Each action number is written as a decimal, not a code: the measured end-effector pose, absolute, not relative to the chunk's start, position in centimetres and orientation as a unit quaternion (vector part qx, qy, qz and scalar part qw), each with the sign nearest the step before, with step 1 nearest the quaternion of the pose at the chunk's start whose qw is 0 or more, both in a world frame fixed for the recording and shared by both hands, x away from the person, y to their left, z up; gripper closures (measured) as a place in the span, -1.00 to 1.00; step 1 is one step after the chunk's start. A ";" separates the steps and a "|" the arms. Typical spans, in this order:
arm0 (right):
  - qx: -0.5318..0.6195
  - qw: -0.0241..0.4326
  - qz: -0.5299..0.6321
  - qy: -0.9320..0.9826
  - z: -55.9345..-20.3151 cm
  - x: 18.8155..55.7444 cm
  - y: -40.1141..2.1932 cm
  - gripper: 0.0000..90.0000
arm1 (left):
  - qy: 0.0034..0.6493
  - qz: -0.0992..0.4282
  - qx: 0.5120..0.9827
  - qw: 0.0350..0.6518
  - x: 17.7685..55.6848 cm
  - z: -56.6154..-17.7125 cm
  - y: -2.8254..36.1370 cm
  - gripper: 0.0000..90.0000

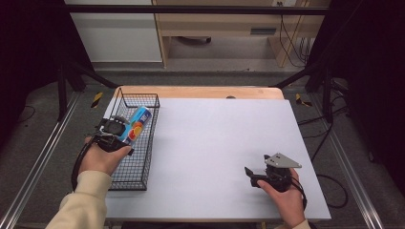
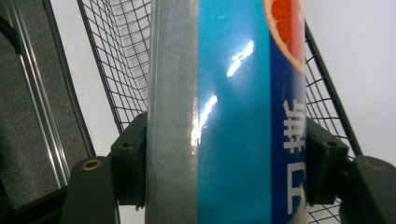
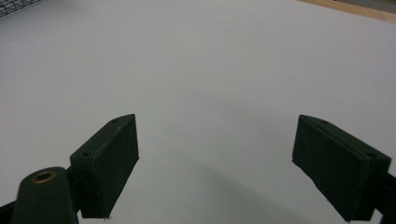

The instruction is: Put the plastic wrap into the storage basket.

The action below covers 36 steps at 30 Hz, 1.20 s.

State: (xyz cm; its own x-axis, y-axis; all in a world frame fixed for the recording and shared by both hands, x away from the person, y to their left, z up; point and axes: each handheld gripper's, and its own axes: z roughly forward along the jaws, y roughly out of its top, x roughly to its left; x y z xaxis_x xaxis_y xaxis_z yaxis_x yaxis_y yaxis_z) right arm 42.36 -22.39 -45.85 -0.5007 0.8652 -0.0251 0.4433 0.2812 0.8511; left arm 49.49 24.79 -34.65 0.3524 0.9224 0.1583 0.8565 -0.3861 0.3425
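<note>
A blue and silver drink can (image 1: 138, 123) with an orange-fruit picture hangs tilted over the black wire basket (image 1: 143, 157) at the table's left. My left gripper (image 1: 125, 130) is shut on it. In the left gripper view the can (image 2: 233, 116) stands between both black pads (image 2: 131, 163), which press its sides, with the basket mesh (image 2: 116, 70) behind it. My right gripper (image 1: 249, 175) rests low over the white table near its front right, held in a hand. Its jaws stand wide apart in the right gripper view, with nothing between my right gripper's (image 3: 215, 163) fingers but bare tabletop.
The white table surface (image 1: 215, 143) stretches between the basket and my right hand. A wooden strip (image 1: 200, 91) runs along the table's far edge. Black frame posts (image 1: 62, 86) stand at both far corners. A basket corner (image 3: 14, 7) shows at the top left of the right gripper view.
</note>
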 end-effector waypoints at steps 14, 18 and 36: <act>0.429 0.248 0.415 0.763 -46.0 42.4 -22.2 -0.67 | 0.553 0.144 0.816 0.091 50.2 -35.7 25.4 -0.29; 0.428 0.249 0.415 0.764 -46.0 42.4 -22.2 -0.67 | 0.556 0.131 0.816 0.088 50.6 -36.0 25.4 -0.29; 0.427 0.240 0.408 0.771 -46.2 42.5 -22.1 -0.67 | 0.572 0.082 0.814 0.068 52.2 -37.6 25.8 -0.29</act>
State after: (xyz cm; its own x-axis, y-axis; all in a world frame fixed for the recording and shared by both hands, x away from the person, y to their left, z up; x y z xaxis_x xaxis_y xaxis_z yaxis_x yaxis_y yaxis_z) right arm 42.49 -22.08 -46.17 -0.5203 0.8537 -0.0220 0.4622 0.3032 0.8333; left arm 52.23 25.77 -37.56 0.3329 0.9413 0.0566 0.9190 -0.3373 0.2043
